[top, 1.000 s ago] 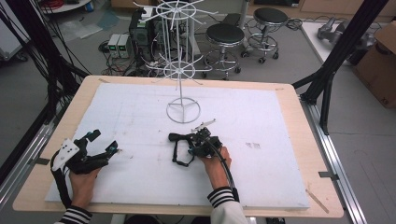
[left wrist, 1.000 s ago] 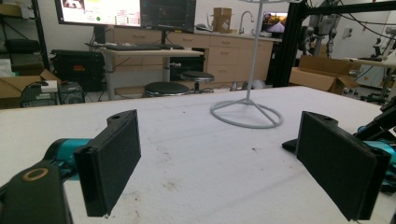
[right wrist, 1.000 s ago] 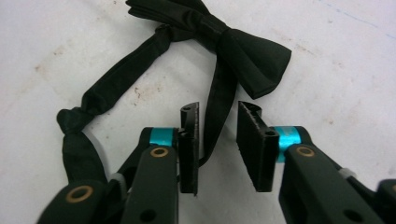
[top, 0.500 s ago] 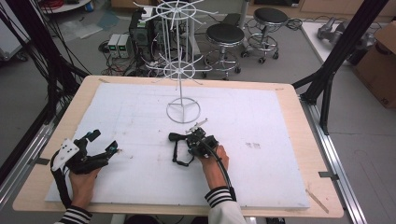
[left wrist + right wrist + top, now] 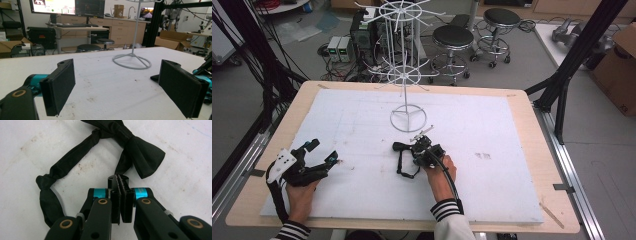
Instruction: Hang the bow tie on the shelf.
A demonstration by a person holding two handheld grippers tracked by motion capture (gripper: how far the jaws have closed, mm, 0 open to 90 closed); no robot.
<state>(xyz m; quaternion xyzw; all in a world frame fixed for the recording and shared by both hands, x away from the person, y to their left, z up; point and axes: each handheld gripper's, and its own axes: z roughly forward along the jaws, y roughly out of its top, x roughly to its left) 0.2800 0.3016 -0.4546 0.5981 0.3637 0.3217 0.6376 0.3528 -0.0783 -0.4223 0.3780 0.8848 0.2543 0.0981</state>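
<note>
Right hand-held gripper seemingly clamping bow tie

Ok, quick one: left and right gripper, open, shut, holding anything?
Left gripper: open, nothing between its pads, resting on the white sheet.
Right gripper: jaws just closed, shut on the strap of the black bow tie.

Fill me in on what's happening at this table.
A person holds a gripper in each hand over a white board. The right gripper points down at a black bow tie with a strap, lying flat on the board; its fingers have just closed and seem to pinch the strap beside the bow. The left gripper rests open near the board's left edge, holding nothing. A white wire rack stands behind the bow tie.
</note>
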